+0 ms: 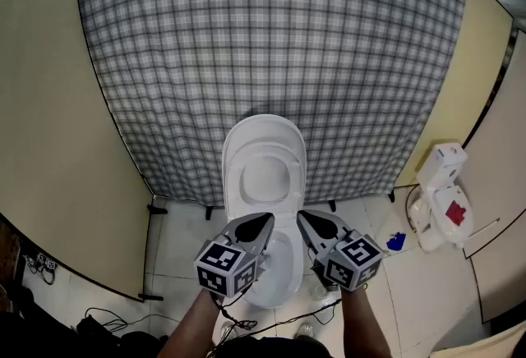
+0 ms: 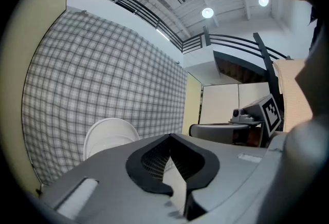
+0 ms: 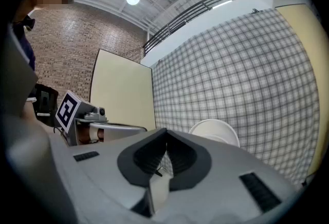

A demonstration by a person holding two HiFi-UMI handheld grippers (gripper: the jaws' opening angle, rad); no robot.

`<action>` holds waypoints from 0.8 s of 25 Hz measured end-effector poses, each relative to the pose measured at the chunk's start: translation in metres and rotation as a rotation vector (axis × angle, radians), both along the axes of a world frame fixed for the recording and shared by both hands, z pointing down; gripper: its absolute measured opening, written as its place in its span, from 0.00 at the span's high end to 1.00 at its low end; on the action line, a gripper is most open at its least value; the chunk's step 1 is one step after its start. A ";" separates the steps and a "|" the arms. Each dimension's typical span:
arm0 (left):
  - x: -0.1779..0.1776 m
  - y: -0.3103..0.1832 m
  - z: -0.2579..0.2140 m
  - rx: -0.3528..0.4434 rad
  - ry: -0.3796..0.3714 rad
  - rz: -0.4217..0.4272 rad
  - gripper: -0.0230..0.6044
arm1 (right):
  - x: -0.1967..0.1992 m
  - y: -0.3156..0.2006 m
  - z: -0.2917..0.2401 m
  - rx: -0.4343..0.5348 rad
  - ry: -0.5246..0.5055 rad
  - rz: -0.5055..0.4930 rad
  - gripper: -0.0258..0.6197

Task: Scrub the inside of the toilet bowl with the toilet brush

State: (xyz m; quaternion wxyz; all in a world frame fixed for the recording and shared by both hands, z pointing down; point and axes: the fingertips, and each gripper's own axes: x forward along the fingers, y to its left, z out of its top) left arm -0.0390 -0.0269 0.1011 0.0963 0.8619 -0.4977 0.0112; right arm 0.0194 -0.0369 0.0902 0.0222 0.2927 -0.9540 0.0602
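Note:
A white toilet (image 1: 265,184) stands in the middle of the head view with its lid (image 1: 263,139) raised against a checked curtain. The open bowl (image 1: 278,270) lies just below and between my two grippers. My left gripper (image 1: 265,222) hangs over the bowl's left rim, jaws shut and empty. Over the right rim my right gripper (image 1: 302,217) is also shut and empty. The left gripper view looks along shut jaws (image 2: 169,136) at the raised lid (image 2: 105,135). In the right gripper view, the shut jaws (image 3: 164,130) point past the lid (image 3: 213,130). I cannot pick out a toilet brush.
A grey checked curtain (image 1: 271,36) hangs behind the toilet, with cream panels (image 1: 49,126) on both sides. A white object with a red patch (image 1: 441,199) and a small blue thing (image 1: 396,241) sit on the tiled floor at right. Cables (image 1: 107,319) lie at bottom left.

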 end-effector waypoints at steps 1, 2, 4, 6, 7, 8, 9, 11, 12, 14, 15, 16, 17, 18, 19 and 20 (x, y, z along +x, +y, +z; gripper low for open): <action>0.001 -0.003 0.001 -0.001 -0.002 0.002 0.95 | 0.001 -0.003 0.001 -0.001 0.001 0.000 0.95; 0.002 -0.005 0.002 -0.002 -0.005 0.005 0.95 | 0.001 -0.005 0.002 -0.002 0.002 0.000 0.95; 0.003 -0.009 0.004 -0.007 -0.009 0.007 0.95 | 0.001 -0.009 0.004 -0.004 0.007 -0.002 0.95; 0.001 -0.013 0.008 -0.014 -0.012 0.004 0.95 | 0.000 -0.013 0.005 -0.005 0.011 -0.005 0.95; -0.001 -0.016 0.010 -0.017 -0.013 0.002 0.95 | -0.001 -0.016 0.005 -0.005 0.012 -0.005 0.95; -0.003 -0.019 0.011 -0.020 -0.014 0.001 0.95 | -0.003 -0.019 0.006 -0.007 0.013 -0.002 0.95; -0.006 -0.020 0.013 -0.024 -0.014 0.001 0.95 | -0.005 -0.020 0.009 -0.013 0.015 0.003 0.95; -0.013 -0.017 0.021 -0.047 -0.010 0.004 0.95 | -0.009 -0.018 0.017 -0.037 0.025 0.015 0.95; -0.017 -0.016 0.027 -0.058 -0.007 0.004 0.95 | -0.010 -0.017 0.021 -0.048 0.031 0.022 0.95; -0.019 -0.019 0.039 -0.068 -0.008 0.000 0.95 | -0.009 -0.021 0.032 -0.055 0.037 0.031 0.95; -0.017 -0.023 0.045 -0.069 -0.010 -0.004 0.95 | -0.004 -0.025 0.038 -0.057 0.038 0.035 0.95; -0.012 -0.025 0.052 -0.070 -0.012 -0.008 0.95 | 0.003 -0.028 0.045 -0.058 0.039 0.040 0.95; -0.006 -0.027 0.060 -0.071 -0.015 -0.013 0.95 | 0.011 -0.029 0.052 -0.060 0.039 0.045 0.95; -0.001 -0.028 0.067 -0.072 -0.016 -0.020 0.95 | 0.017 -0.030 0.059 -0.063 0.039 0.049 0.95; 0.002 -0.026 0.075 -0.075 -0.017 -0.029 0.95 | 0.023 -0.028 0.066 -0.068 0.040 0.052 0.95; 0.004 -0.024 0.083 -0.082 -0.018 -0.039 0.95 | 0.026 -0.025 0.072 -0.076 0.043 0.054 0.95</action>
